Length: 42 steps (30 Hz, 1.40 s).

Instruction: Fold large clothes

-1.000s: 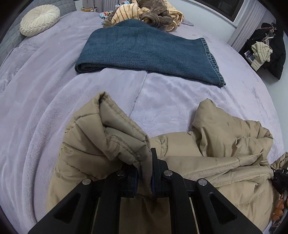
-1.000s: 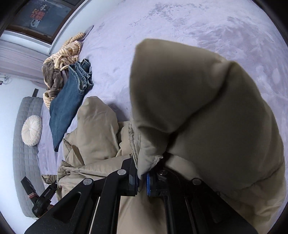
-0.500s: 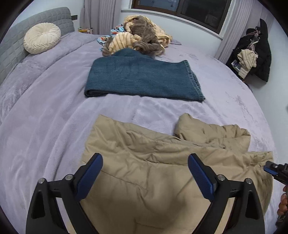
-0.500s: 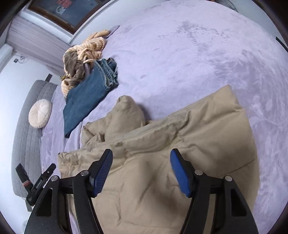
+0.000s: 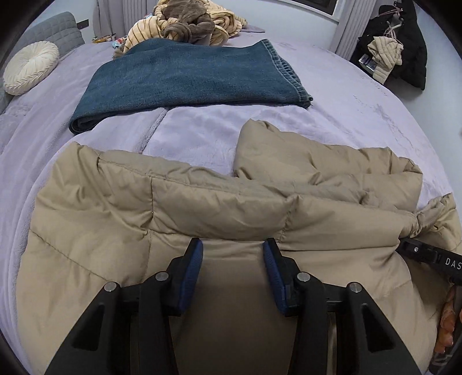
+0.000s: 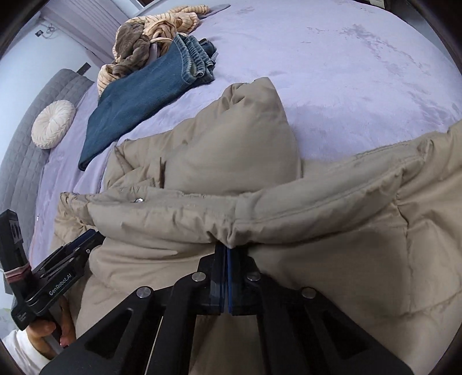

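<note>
A tan puffer jacket [image 5: 202, 207] lies spread on the lilac bed [image 5: 361, 115], with one sleeve [image 6: 254, 129] folded up toward the jeans. My left gripper [image 5: 232, 256] hovers low over the jacket's near part. Its jaws are closing, a ridge of fabric lies just past the blue pads [image 5: 192, 268], and nothing is pinched. My right gripper [image 6: 226, 251] is shut on the gathered edge of the jacket [image 6: 317, 230]. The fabric puckers at its tips. In the right wrist view the left gripper [image 6: 86, 239] shows at the jacket's left end, held by a hand [image 6: 49, 334].
Folded blue jeans [image 5: 187, 75] lie beyond the jacket. A heap of striped and brown clothes [image 5: 187, 23] sits behind them. A round cream cushion [image 5: 29, 66] rests by the grey headboard [image 6: 26, 161]. Dark coats [image 5: 404, 43] hang at the far right.
A second ago both grippers held lifted jacket folds. They let go and the jacket dropped flat. Since then the left jaws have narrowed and the right has shut on the jacket's edge.
</note>
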Available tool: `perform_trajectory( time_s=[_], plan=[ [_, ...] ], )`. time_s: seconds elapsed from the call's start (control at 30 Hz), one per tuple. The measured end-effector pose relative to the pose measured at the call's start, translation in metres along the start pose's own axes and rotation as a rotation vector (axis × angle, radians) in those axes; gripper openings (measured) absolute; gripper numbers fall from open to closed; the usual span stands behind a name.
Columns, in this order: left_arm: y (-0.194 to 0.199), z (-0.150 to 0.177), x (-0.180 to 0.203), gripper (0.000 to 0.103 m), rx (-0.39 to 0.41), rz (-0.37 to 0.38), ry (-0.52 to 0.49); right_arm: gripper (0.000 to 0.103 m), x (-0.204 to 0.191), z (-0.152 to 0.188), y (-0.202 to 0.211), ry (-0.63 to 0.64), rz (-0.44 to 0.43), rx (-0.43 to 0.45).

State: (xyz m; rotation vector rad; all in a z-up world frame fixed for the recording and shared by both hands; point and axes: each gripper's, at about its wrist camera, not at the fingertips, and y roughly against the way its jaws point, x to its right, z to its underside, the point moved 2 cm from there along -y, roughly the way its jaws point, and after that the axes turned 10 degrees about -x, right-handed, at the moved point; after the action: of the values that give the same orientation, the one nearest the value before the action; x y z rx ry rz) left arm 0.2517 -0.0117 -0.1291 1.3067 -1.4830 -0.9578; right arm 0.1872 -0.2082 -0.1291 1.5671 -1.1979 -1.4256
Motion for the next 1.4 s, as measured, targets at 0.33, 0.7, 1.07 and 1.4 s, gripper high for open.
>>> perform_trajectory(
  time_s=[0.33, 0.7, 1.07, 1.4],
  plan=[
    [0.010, -0.021, -0.075, 0.047, 0.036, -0.160, 0.007, 0.000, 0.045, -0.012, 0.044, -0.012, 0.116, 0.041],
    [-0.033, -0.034, -0.095, 0.048, -0.005, -0.169, 0.056, 0.000, 0.144, -0.009, 0.034, -0.267, 0.160, 0.071],
    [0.013, -0.017, -0.101, 0.048, -0.030, -0.150, 0.084, 0.005, 0.131, -0.003, 0.060, -0.301, 0.133, 0.072],
    [0.055, 0.031, -0.091, 0.074, -0.063, -0.112, 0.087, 0.006, 0.111, 0.048, 0.099, -0.334, 0.066, 0.096]
  ],
)
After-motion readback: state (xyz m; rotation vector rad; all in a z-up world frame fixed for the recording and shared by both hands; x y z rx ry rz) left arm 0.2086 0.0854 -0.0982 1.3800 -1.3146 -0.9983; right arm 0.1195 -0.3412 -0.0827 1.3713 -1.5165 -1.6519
